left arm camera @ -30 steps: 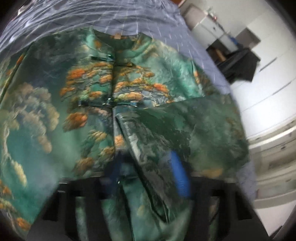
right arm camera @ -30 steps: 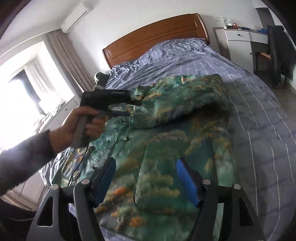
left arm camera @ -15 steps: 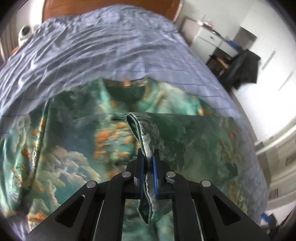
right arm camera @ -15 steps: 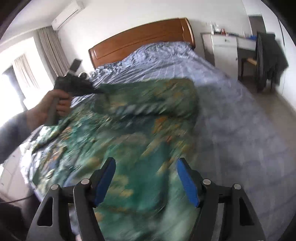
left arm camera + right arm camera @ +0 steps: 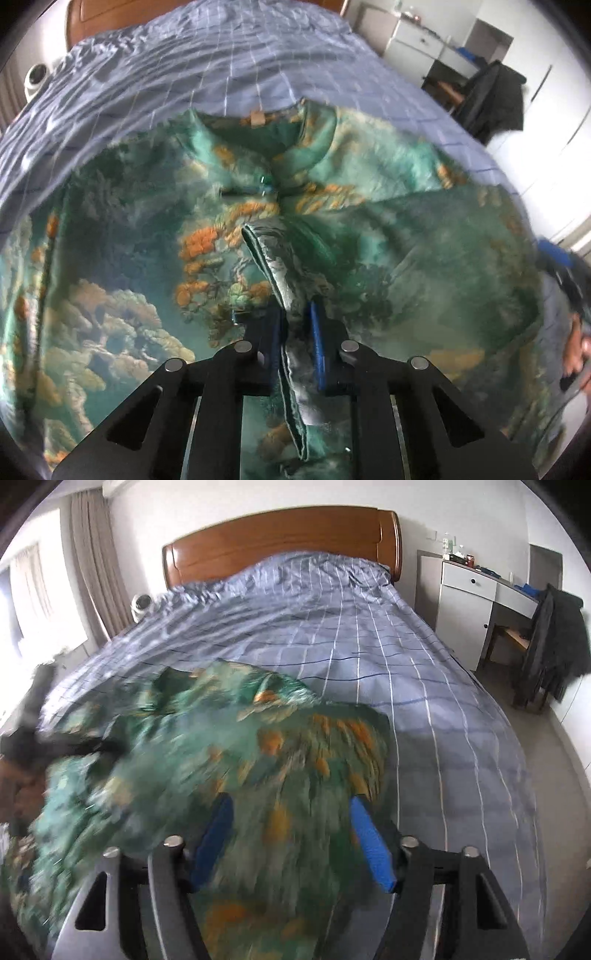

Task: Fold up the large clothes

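Left tongs (image 5: 297,345) clamp the green jacket's (image 5: 369,258) cuff; right tongs (image 5: 291,840), closing, straddle blurred fabric on the bed (image 5: 369,635).

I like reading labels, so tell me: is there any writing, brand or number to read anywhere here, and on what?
No text can be read.
Small tan tag inside the collar of the green printed garment: nothing legible on it.
Items on top of the white dresser: too small to read.

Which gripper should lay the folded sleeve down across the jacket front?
Left. The left gripper is shut on the sleeve's cuff above the jacket front. The right gripper is closing, holds nothing, at the jacket's side.
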The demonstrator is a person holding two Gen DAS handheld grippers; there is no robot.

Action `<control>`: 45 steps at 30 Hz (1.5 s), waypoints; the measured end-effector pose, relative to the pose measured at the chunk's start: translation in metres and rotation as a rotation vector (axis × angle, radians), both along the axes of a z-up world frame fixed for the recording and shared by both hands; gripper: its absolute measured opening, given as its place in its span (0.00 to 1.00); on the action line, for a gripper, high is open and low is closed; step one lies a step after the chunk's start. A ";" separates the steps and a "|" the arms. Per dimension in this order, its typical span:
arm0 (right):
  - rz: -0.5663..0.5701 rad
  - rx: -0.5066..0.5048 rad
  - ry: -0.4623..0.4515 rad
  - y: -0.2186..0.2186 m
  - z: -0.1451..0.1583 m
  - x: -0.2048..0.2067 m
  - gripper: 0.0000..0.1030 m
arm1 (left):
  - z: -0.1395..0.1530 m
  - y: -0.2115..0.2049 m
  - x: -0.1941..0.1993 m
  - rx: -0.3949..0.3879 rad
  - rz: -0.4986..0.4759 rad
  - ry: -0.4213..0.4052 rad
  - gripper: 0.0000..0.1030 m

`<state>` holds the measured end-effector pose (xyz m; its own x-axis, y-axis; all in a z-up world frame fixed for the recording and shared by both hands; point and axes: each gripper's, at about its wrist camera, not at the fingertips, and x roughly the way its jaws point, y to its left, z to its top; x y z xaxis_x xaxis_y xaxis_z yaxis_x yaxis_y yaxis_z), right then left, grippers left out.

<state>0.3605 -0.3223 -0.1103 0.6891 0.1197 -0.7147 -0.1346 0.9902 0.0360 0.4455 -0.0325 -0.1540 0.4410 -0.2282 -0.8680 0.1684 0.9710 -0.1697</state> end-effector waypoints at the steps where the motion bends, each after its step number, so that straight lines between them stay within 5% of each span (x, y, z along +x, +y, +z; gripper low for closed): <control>1: -0.006 -0.011 0.016 0.003 -0.006 0.015 0.46 | -0.004 0.002 -0.001 -0.001 0.004 0.004 0.14; 7: -0.041 0.008 0.200 0.009 -0.068 0.077 0.40 | -0.019 0.004 -0.004 0.003 -0.003 -0.034 0.15; 10: -0.049 0.047 0.213 0.003 -0.070 0.081 0.40 | -0.020 0.004 -0.005 0.000 -0.009 -0.050 0.16; 19: 0.016 0.067 0.190 -0.003 -0.041 0.007 0.39 | -0.023 0.006 -0.010 -0.018 0.005 -0.086 0.17; 26: -0.008 0.018 0.271 0.002 -0.068 0.004 0.40 | -0.020 0.000 -0.018 0.030 0.029 -0.113 0.19; 27: -0.013 0.006 0.268 0.004 -0.069 0.007 0.40 | -0.017 -0.001 -0.021 0.044 0.038 -0.120 0.23; 32: -0.053 0.018 0.227 0.005 -0.054 -0.002 0.40 | 0.004 0.005 -0.072 0.095 0.042 -0.169 0.74; 37: -0.091 -0.002 0.119 0.010 -0.017 -0.068 0.48 | 0.017 0.038 -0.148 0.070 0.073 -0.158 0.82; 39: -0.075 0.003 0.068 0.022 -0.005 -0.101 0.64 | 0.020 0.058 -0.188 0.087 0.120 -0.171 0.89; 45: -0.098 0.052 0.023 0.067 -0.007 -0.174 0.72 | 0.021 0.110 -0.260 0.123 0.280 -0.169 0.91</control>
